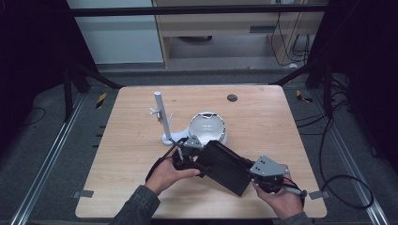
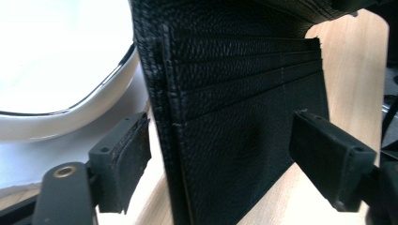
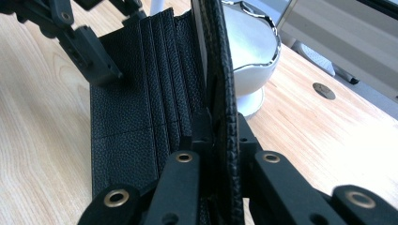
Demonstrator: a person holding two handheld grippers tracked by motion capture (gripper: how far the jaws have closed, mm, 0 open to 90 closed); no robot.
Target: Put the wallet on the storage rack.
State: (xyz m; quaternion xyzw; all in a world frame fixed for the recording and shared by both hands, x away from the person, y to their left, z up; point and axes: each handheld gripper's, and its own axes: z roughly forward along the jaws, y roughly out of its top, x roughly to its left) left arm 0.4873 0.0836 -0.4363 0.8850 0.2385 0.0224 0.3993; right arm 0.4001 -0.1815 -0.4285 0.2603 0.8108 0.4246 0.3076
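At about seven o'clock of the white bowl, the left gripper stands open around the black wallet's lower flap. At the wallet's four o'clock end, the right gripper pinches its upright flap.

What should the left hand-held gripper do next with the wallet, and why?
Probably close the left hand-held gripper on the wallet. Its jaws stand open, one on each side of the card-slot flap, with no pad pressing it, while the right hand-held gripper is shut on the other flap. A grip on both flaps would let the wallet be spread.
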